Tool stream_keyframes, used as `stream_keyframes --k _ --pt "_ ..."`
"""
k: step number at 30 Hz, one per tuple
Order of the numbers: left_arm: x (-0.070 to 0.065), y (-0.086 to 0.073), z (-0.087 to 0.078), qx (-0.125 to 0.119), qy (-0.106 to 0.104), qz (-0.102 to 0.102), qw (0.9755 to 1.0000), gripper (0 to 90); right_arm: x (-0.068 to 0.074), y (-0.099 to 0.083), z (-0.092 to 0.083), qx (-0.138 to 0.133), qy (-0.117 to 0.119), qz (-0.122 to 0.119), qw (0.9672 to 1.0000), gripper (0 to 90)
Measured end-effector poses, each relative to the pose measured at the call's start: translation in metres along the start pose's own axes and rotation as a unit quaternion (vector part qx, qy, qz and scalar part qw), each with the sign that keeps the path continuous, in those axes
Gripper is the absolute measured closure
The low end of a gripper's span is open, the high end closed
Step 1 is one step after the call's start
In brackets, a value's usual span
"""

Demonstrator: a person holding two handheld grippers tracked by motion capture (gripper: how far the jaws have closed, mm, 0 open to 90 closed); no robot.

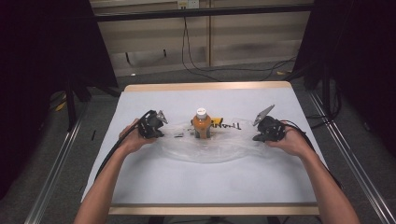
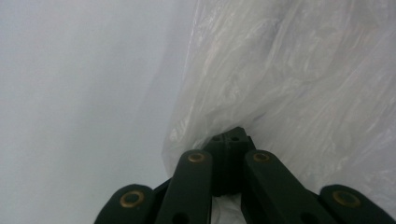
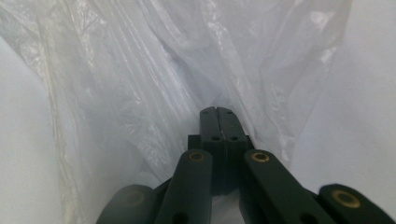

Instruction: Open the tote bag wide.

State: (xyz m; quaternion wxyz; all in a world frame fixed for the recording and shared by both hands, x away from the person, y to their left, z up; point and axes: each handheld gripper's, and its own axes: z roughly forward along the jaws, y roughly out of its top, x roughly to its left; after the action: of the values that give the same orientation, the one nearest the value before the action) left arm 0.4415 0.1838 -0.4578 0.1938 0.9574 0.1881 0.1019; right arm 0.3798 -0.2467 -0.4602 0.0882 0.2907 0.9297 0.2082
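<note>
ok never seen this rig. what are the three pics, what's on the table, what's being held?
There is no robot here. A person holds a tool in each hand: the left hand-held gripper and the right hand-held gripper, each with two black jaws.

The wide picture comes from a fixed camera above the person's side of the table, with the forearms entering from the bottom. The other two come from cameras riding on the grippers, looking along their jaws.

On the table lies a crumpled clear plastic bag. An orange bottle with a white cap stands upright at its middle.

In each gripper view the jaws are closed together, pinching bag film. So each gripper holds one end of the bag.
</note>
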Motion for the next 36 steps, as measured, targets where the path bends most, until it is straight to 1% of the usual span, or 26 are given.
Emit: stream_keyframes --k 3,5,6,9,10,11,12,13,14,15,16,17,18,19,21,23,25,26,28,29,30,31,32,33,34,36 --pt "0.000 -0.003 0.000 -0.016 -0.013 -0.014 0.9997 90.0 0.002 0.000 0.000 -0.004 -0.005 0.003 1.0000 90.0" --pt "0.000 -0.004 -0.002 -0.027 -0.014 -0.016 0.9994 90.0 0.001 -0.001 0.000 -0.009 -0.006 0.007 0.9999 90.0" --pt "-0.001 -0.004 -0.006 -0.055 -0.031 -0.024 0.9977 90.0 0.000 -0.002 -0.001 -0.028 -0.002 0.007 0.9996 90.0" --pt "-0.007 -0.003 -0.013 -0.092 -0.037 -0.026 0.9947 90.0 0.001 -0.002 -0.002 -0.054 0.001 0.019 0.9984 90.0" --pt "-0.007 -0.003 -0.013 -0.092 -0.037 -0.026 0.9947 90.0 0.002 -0.002 -0.003 -0.059 0.004 0.027 0.9979 90.0" --pt "-0.011 -0.005 -0.017 -0.109 -0.035 -0.028 0.9931 90.0 0.001 -0.002 -0.003 -0.076 0.005 0.020 0.9969 90.0" --pt "-0.011 -0.005 -0.017 -0.109 -0.035 -0.028 0.9931 90.0 0.001 -0.002 -0.003 -0.076 0.005 0.020 0.9969 90.0" --pt "-0.014 -0.007 -0.020 -0.129 -0.037 -0.031 0.9905 90.0 0.000 -0.002 -0.006 -0.100 0.010 0.027 0.9945 90.0" --pt "-0.015 -0.008 -0.022 -0.136 -0.042 -0.037 0.9891 90.0 0.001 -0.002 -0.008 -0.108 0.013 0.035 0.9934 90.0" --pt "-0.015 -0.008 -0.022 -0.136 -0.042 -0.037 0.9891 90.0 0.001 -0.002 -0.008 -0.108 0.013 0.035 0.9934 90.0" --pt "-0.017 -0.011 -0.026 -0.150 -0.045 -0.035 0.9870 90.0 0.002 -0.001 -0.013 -0.132 0.016 0.038 0.9904 90.0" --pt "-0.017 -0.011 -0.026 -0.150 -0.045 -0.035 0.9870 90.0 0.002 0.000 -0.015 -0.141 0.018 0.038 0.9892 90.0" --pt "-0.019 -0.013 -0.029 -0.179 -0.047 -0.045 0.9817 90.0 0.002 0.001 -0.017 -0.147 0.017 0.040 0.9881 90.0" --pt "-0.020 -0.013 -0.031 -0.182 -0.048 -0.045 0.9811 90.0 0.002 0.002 -0.018 -0.153 0.016 0.041 0.9873 90.0" --pt "-0.023 -0.013 -0.033 -0.203 -0.056 -0.050 0.9764 90.0 0.002 0.004 -0.023 -0.167 0.018 0.043 0.9848 90.0" --pt "-0.027 -0.011 -0.036 -0.205 -0.057 -0.043 0.9761 90.0 0.003 0.008 -0.026 -0.180 0.024 0.042 0.9824 90.0" --pt "-0.032 -0.007 -0.039 -0.220 -0.064 -0.044 0.9725 90.0 0.005 0.013 -0.029 -0.192 0.029 0.040 0.9802 90.0" --pt "-0.034 -0.005 -0.041 -0.217 -0.064 -0.035 0.9735 90.0 0.006 0.017 -0.030 -0.196 0.029 0.037 0.9796 90.0" --pt "-0.039 0.000 -0.042 -0.223 -0.070 -0.031 0.9719 90.0 0.007 0.023 -0.031 -0.206 0.037 0.035 0.9771 90.0" --pt "-0.041 0.001 -0.042 -0.229 -0.074 -0.032 0.9702 90.0 0.008 0.026 -0.032 -0.209 0.036 0.036 0.9766 90.0" --pt "-0.042 0.004 -0.042 -0.224 -0.077 -0.029 0.9711 90.0 0.008 0.028 -0.033 -0.210 0.034 0.033 0.9766 90.0" --pt "-0.044 0.006 -0.041 -0.228 -0.080 -0.026 0.9699 90.0 0.008 0.031 -0.034 -0.216 0.039 0.033 0.9751 90.0" --pt "-0.044 0.006 -0.041 -0.228 -0.080 -0.026 0.9699 90.0 0.008 0.034 -0.035 -0.222 0.040 0.033 0.9738 90.0" --pt "-0.047 0.009 -0.039 -0.229 -0.083 -0.025 0.9697 90.0 0.008 0.034 -0.035 -0.222 0.040 0.033 0.9738 90.0" --pt "-0.048 0.012 -0.037 -0.231 -0.089 -0.024 0.9685 90.0 0.008 0.038 -0.040 -0.234 0.044 0.035 0.9707 90.0" --pt "-0.049 0.015 -0.036 -0.229 -0.091 -0.025 0.9688 90.0 0.007 0.040 -0.042 -0.237 0.046 0.035 0.9698 90.0"
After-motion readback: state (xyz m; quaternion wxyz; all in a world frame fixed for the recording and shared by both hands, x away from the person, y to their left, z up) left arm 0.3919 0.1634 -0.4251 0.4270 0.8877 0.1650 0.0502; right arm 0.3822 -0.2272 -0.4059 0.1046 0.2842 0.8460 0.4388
